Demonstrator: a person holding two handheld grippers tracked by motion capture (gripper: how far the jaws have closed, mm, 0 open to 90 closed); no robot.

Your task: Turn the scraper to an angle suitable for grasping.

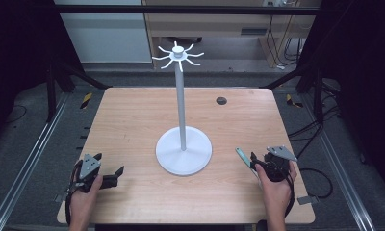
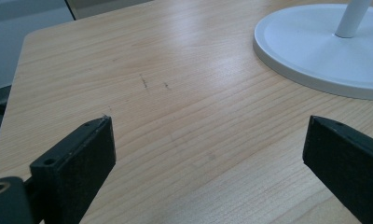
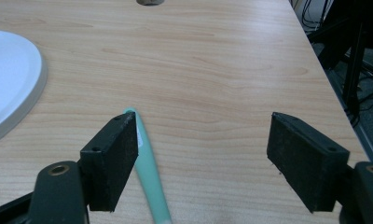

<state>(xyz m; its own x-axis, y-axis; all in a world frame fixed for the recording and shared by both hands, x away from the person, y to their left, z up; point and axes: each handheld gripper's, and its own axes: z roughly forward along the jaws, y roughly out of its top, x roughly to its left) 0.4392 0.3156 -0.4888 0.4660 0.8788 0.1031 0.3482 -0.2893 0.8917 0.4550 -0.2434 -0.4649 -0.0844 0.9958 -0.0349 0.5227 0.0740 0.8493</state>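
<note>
Evidently, the pick-up of the green stick is only being approached.
The green stick (image 3: pixel 147 172) lies near the tabletop's (image 1: pixel 133 120) right edge, beside one jaw of the wide right tongs (image 3: pixel 203 154); recentring is needed. The left tongs (image 2: pixel 208 154) are held wide, empty.

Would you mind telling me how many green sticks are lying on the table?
1. The green stick lies on the table beside the right gripper, right of the white stand.

Both grippers (image 1: pixel 106 166) (image 1: pixel 246 156) low, jaws apparently apart
</note>
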